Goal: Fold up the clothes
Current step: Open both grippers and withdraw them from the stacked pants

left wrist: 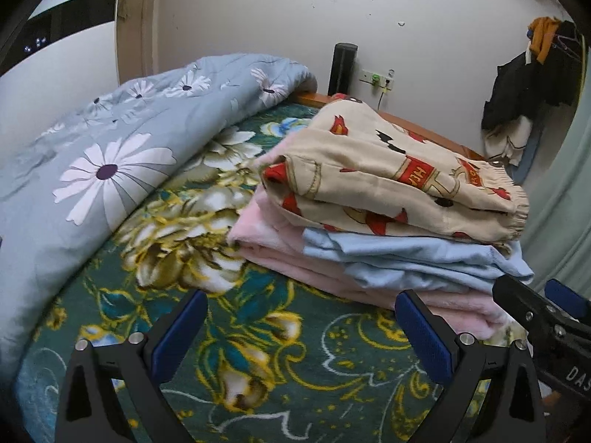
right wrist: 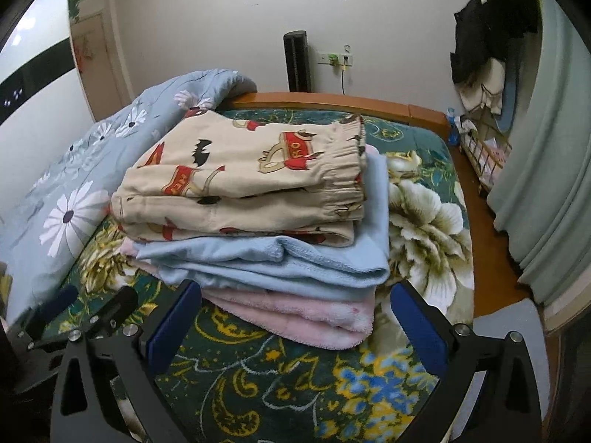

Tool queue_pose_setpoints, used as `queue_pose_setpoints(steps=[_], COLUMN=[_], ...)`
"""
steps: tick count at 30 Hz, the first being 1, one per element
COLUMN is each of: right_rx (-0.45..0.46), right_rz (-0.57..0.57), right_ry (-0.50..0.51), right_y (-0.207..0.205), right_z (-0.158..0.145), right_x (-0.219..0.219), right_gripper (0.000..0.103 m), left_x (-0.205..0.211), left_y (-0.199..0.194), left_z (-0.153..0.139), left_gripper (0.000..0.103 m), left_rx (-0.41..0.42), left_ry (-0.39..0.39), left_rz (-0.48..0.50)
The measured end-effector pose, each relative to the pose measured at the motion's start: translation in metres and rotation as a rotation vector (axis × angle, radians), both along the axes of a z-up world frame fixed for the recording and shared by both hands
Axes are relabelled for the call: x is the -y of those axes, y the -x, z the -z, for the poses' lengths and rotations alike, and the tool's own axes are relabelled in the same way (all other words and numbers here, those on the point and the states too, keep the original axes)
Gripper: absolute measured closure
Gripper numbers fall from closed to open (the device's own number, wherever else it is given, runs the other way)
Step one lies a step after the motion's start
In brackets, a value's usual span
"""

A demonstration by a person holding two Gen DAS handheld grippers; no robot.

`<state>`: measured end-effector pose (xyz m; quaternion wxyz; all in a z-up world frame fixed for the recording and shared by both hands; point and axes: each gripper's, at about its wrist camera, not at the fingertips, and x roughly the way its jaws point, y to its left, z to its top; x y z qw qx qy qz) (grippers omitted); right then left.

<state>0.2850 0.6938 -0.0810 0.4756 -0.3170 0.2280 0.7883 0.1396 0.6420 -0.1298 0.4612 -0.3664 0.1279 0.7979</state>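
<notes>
A stack of folded clothes lies on the bed. On top are cream printed trousers with an elastic waistband. Under them sits a light blue garment, and a fluffy pink one is at the bottom. My left gripper is open over the bedspread, just left of the stack, with nothing between its blue pads. My right gripper is open too, its fingers standing wide on either side of the stack's near edge without pressing it. The right gripper's fingers show at the left wrist view's right edge.
The bed has a dark green floral bedspread. A grey-blue daisy quilt is bunched along the left. A wooden bed frame, a dark tower by the wall, hanging clothes and a green curtain lie beyond.
</notes>
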Motion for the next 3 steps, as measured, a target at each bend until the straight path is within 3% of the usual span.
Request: queue_pose_setpoints(steps=[3], right_rx=[-0.001], right_rz=[0.003], right_ry=[0.008], right_y=[0.0005], right_z=[0.0013], right_x=[0.0022], right_gripper=[0.001], left_x=[0.0022], left_y=[0.0040], left_z=[0.0004], left_gripper=[0.000], left_rx=[0.017], left_ry=[-0.006], left_rz=[-0.004])
